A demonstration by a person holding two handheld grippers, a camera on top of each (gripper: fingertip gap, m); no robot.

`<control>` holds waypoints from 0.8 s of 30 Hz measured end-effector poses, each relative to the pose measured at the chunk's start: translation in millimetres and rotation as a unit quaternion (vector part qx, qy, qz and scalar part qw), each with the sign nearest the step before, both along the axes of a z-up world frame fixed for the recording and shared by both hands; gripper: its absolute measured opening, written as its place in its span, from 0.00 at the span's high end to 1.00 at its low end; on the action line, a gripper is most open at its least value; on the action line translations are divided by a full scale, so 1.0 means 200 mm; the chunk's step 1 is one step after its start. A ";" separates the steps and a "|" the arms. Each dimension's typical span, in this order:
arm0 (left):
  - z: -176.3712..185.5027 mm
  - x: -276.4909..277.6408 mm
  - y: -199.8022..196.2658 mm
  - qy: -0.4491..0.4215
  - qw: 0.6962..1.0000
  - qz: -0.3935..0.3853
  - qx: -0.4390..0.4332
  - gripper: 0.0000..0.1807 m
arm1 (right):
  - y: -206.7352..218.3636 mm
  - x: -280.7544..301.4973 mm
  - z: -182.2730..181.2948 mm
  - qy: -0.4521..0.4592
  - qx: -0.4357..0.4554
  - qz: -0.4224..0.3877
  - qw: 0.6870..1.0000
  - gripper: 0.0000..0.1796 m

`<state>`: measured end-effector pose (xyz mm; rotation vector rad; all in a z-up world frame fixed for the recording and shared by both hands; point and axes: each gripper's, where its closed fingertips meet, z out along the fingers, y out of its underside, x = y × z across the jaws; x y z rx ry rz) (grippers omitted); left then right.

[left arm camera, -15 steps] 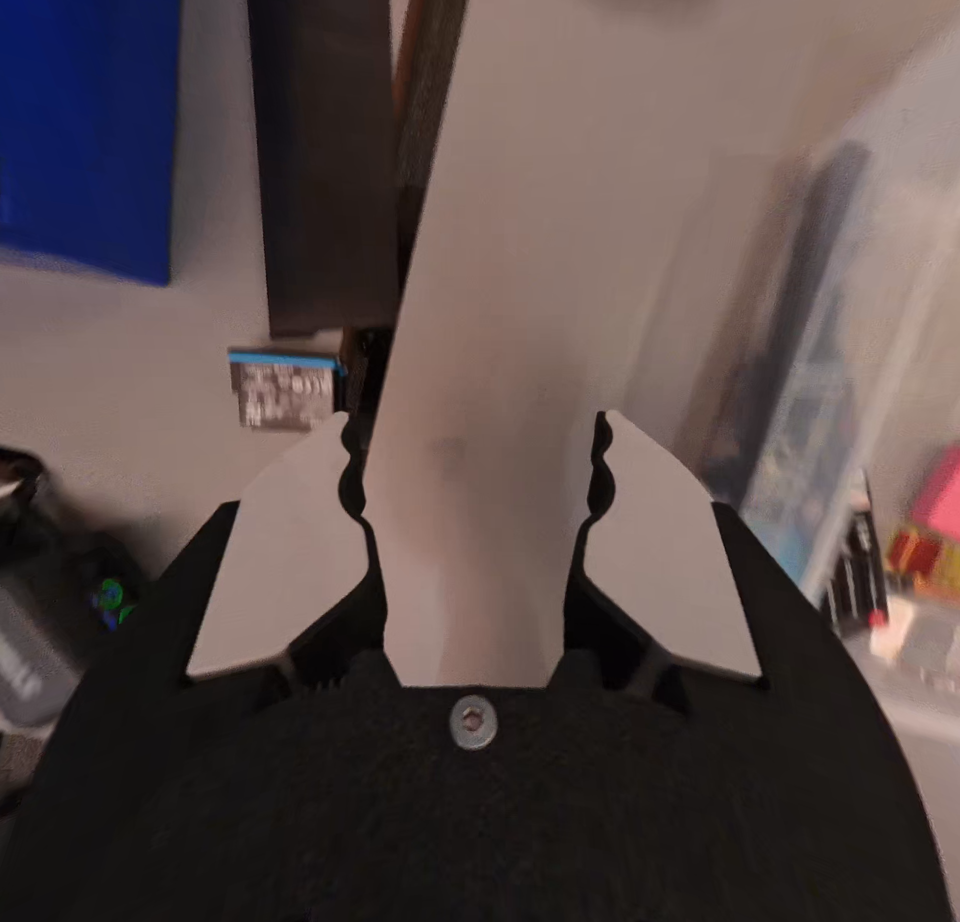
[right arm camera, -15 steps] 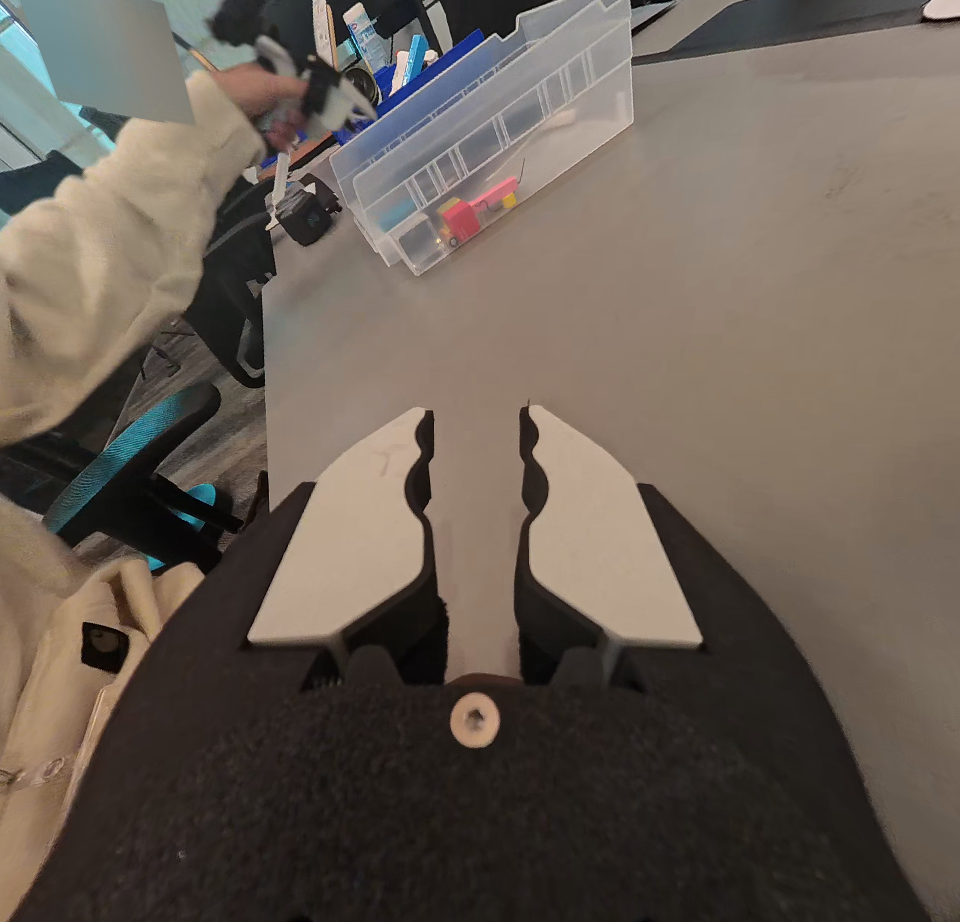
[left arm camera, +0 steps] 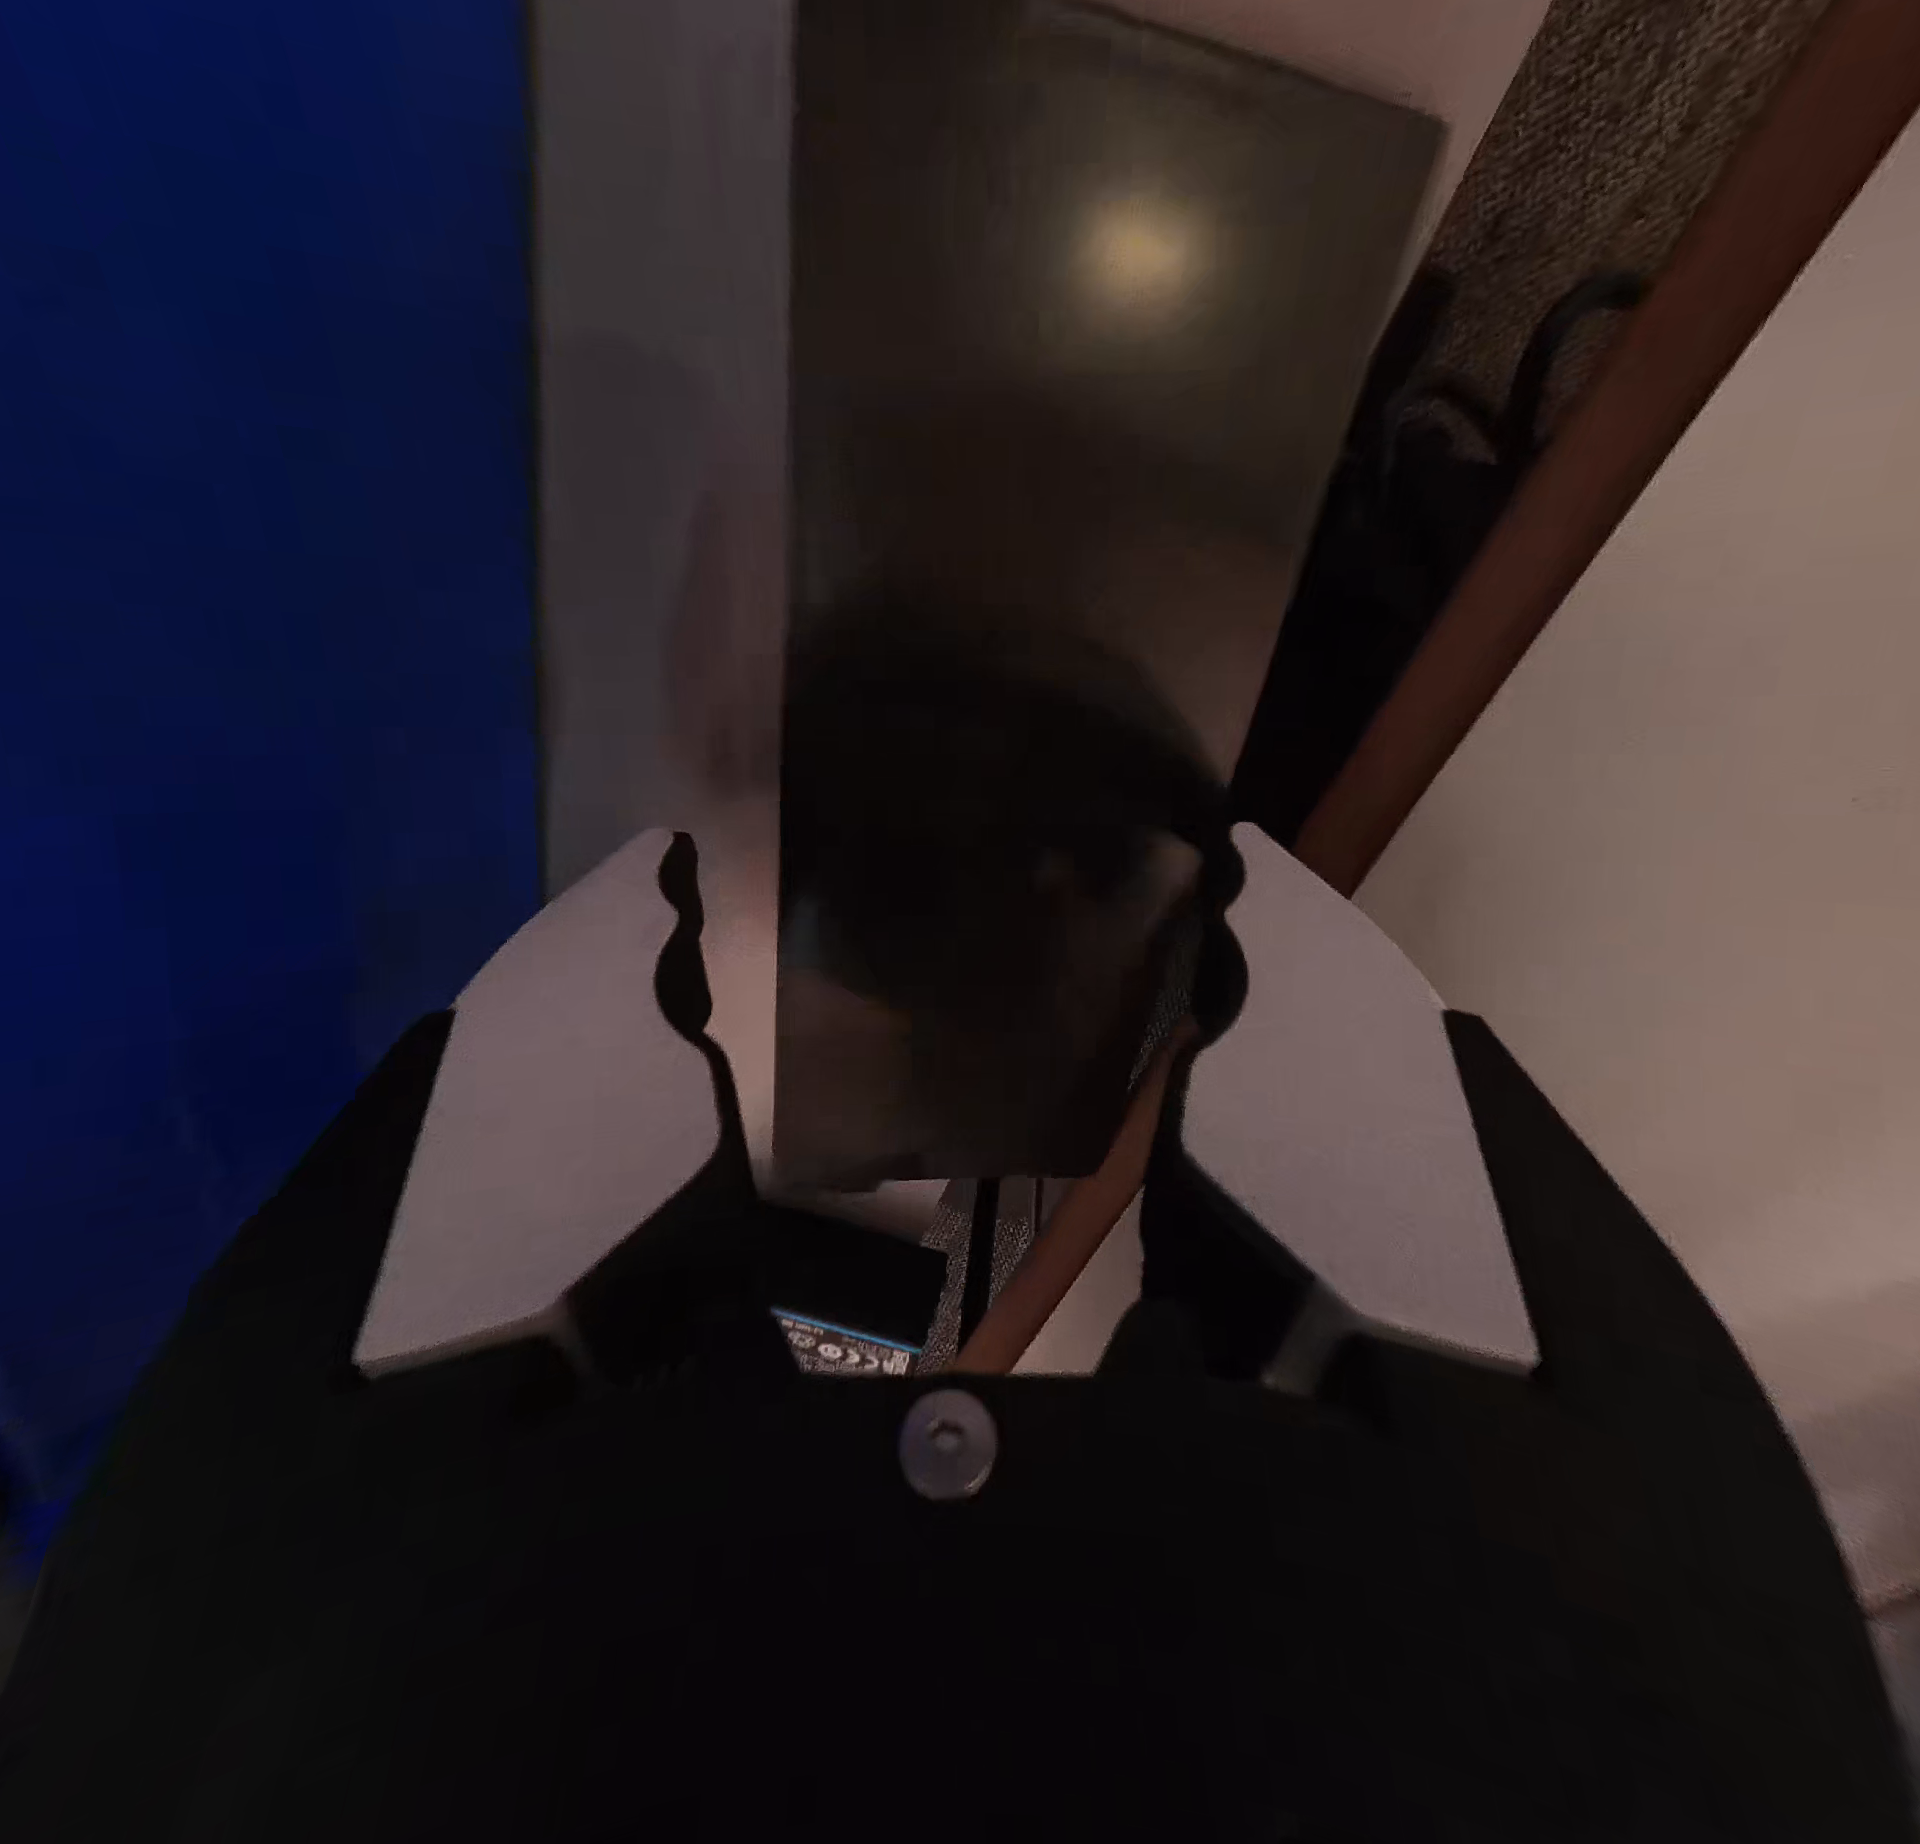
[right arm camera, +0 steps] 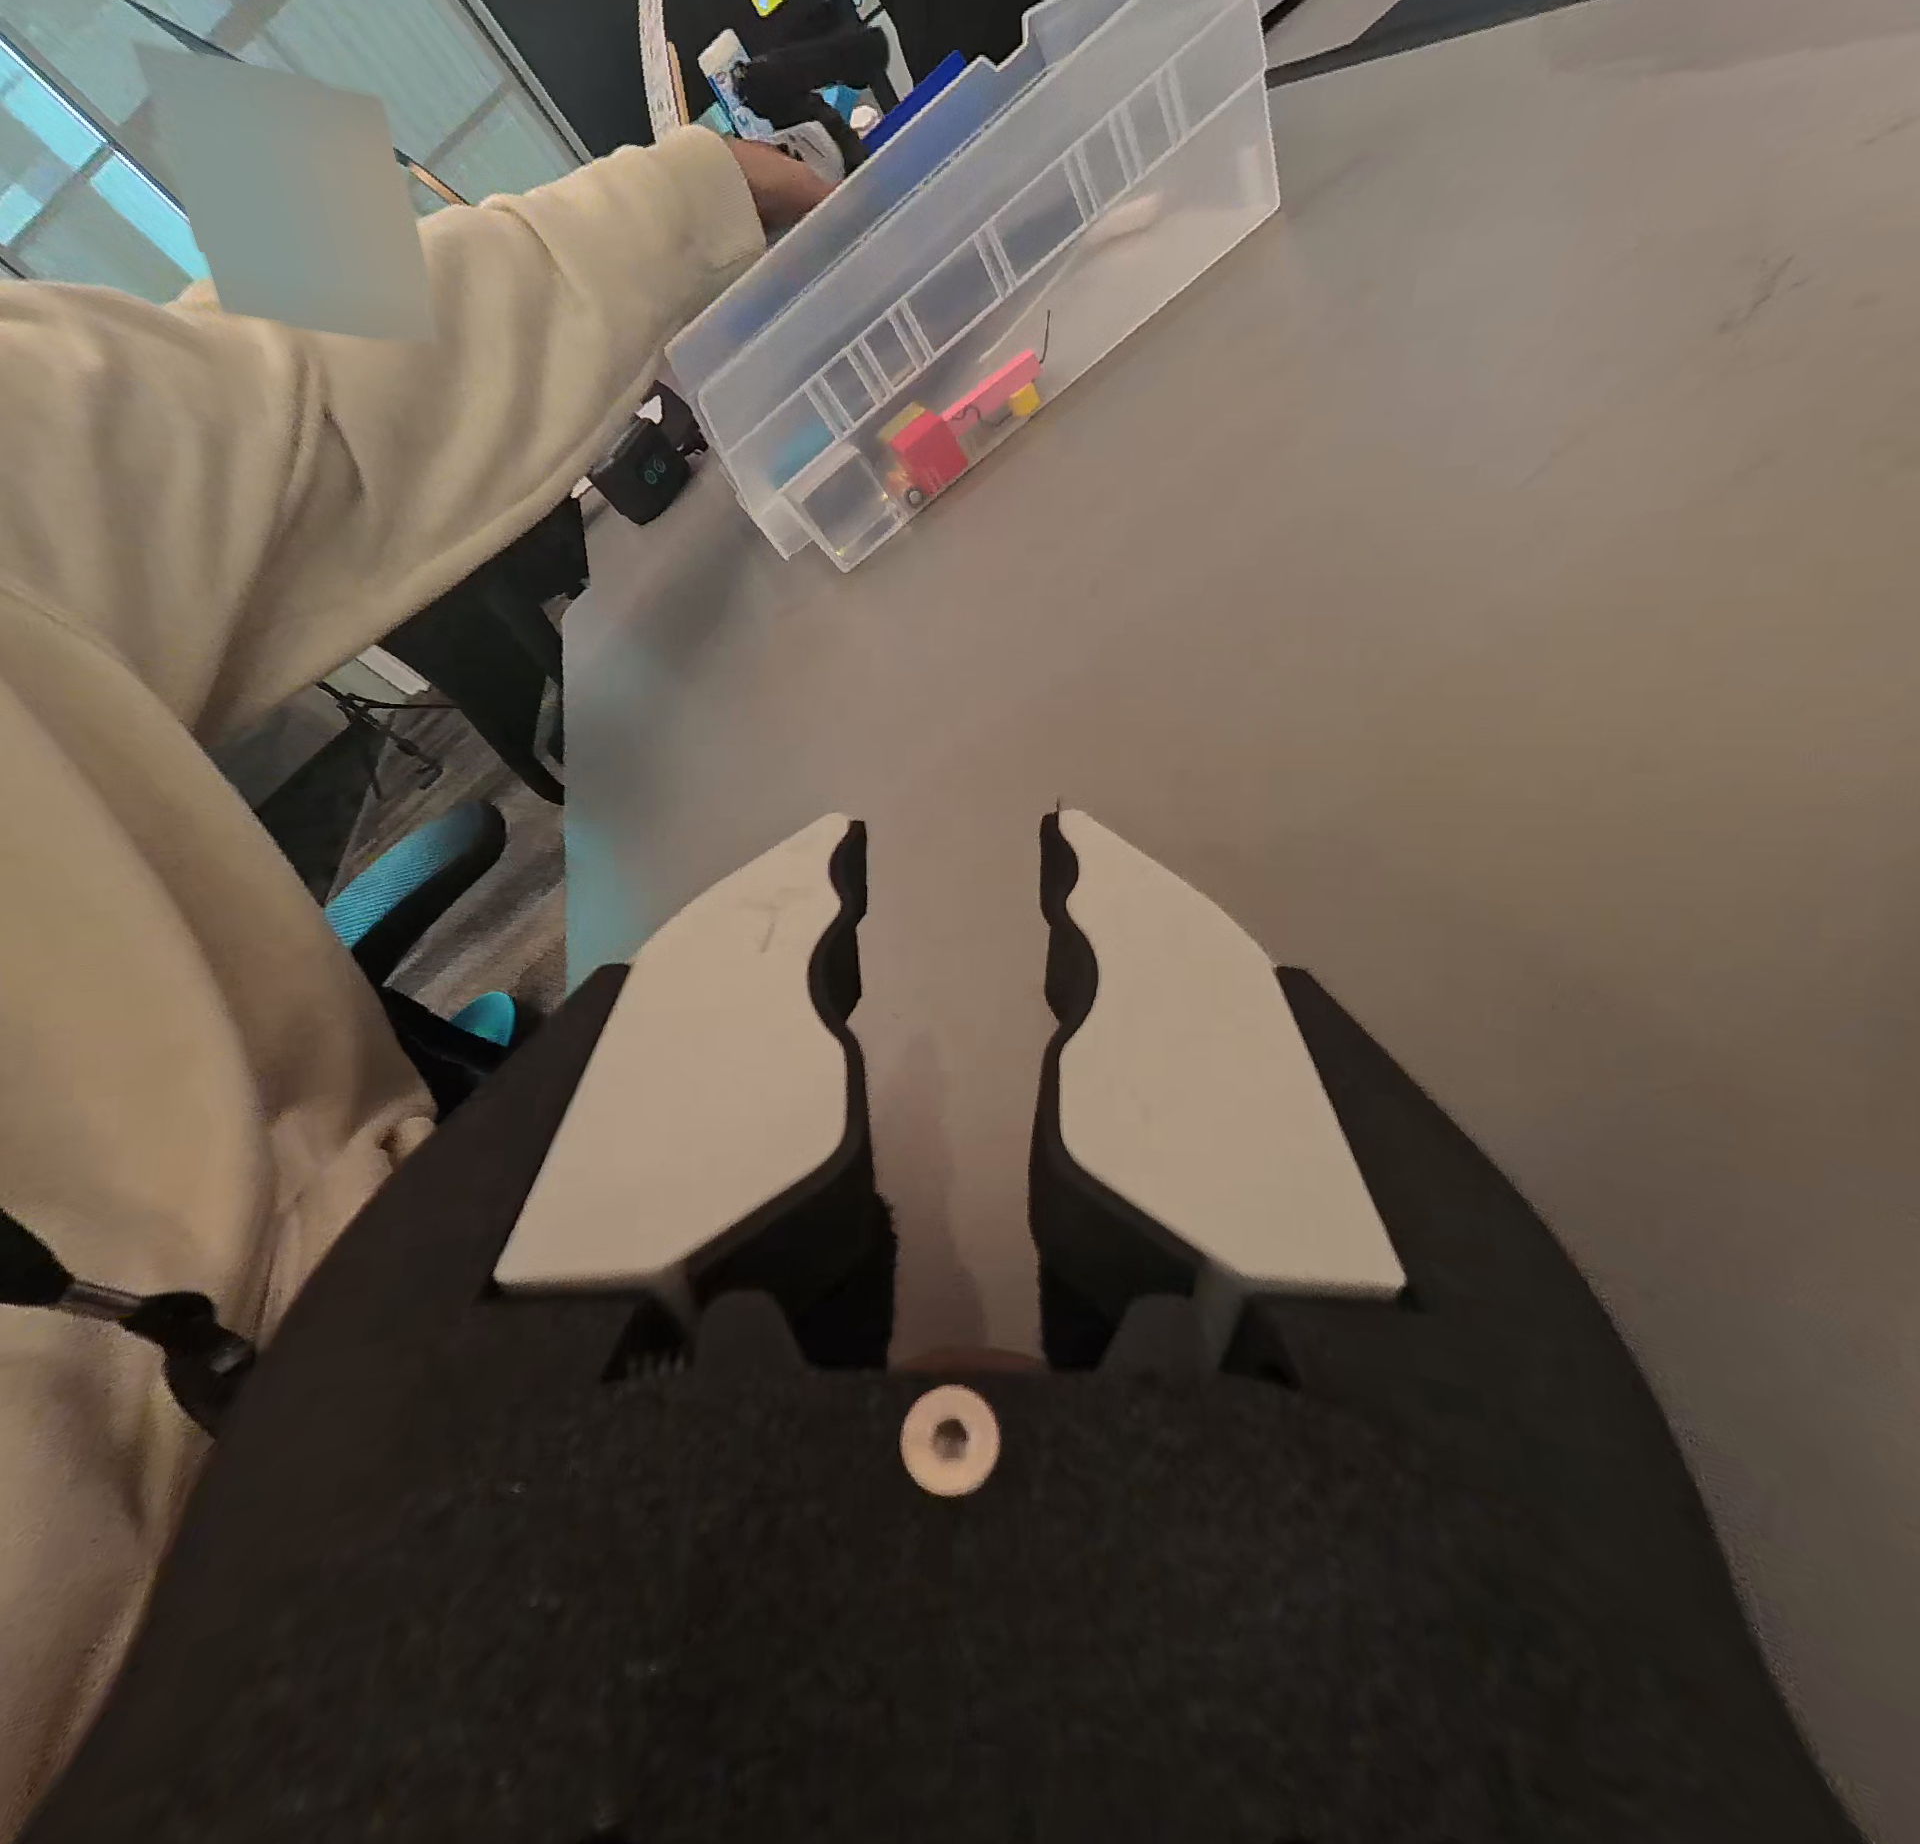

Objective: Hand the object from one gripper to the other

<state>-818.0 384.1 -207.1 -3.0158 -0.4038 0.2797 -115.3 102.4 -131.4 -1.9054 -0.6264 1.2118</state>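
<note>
My left tongs [left arm camera: 956, 859] stand released, jaws spread wide and gripping nothing. Directly ahead of them, and partly between the tips, lies a dark glossy slab [left arm camera: 1039, 547], probably a screen or tablet, catching a spot of light. To its left is a blue panel [left arm camera: 260, 547]; to its right a brown wooden strip [left arm camera: 1558, 568] runs diagonally. A small black labelled block [left arm camera: 847, 1316] sits low in the gap, close to the palm. The view is dim and blurred, so I cannot tell which of these is the object to be handed over; I judge that the spread jaws are set for a pick from this cluster.

My right tongs [right arm camera: 951, 828] are also released, jaws parted with only bare grey desk [right arm camera: 1455, 755] between them, held low and idle, I judge, to await the transfer. Well ahead and left stands a clear plastic organizer [right arm camera: 1039, 267] holding small red and yellow pieces; beyond it my cream sleeve [right arm camera: 499, 288] reaches away.
</note>
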 end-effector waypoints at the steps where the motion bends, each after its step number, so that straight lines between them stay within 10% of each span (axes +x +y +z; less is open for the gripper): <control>1: -0.02 0.00 0.00 -0.004 1.000 -0.003 -0.004 0.47 | 0.00 -0.01 0.00 0.004 -0.005 0.003 1.000 0.82; 12: -0.11 -0.09 -0.09 0.086 0.981 -0.131 -0.110 0.49 | -0.02 -0.02 0.00 0.020 -0.016 0.017 1.000 0.82; 17: 0.02 0.16 0.02 -0.007 0.981 -0.194 -0.018 0.99 | -0.02 0.00 0.01 0.021 -0.018 0.009 1.000 0.83; 24: 0.20 0.21 -0.04 0.009 0.965 -0.262 -0.006 0.99 | -0.02 0.01 0.00 0.016 -0.015 0.010 1.000 0.83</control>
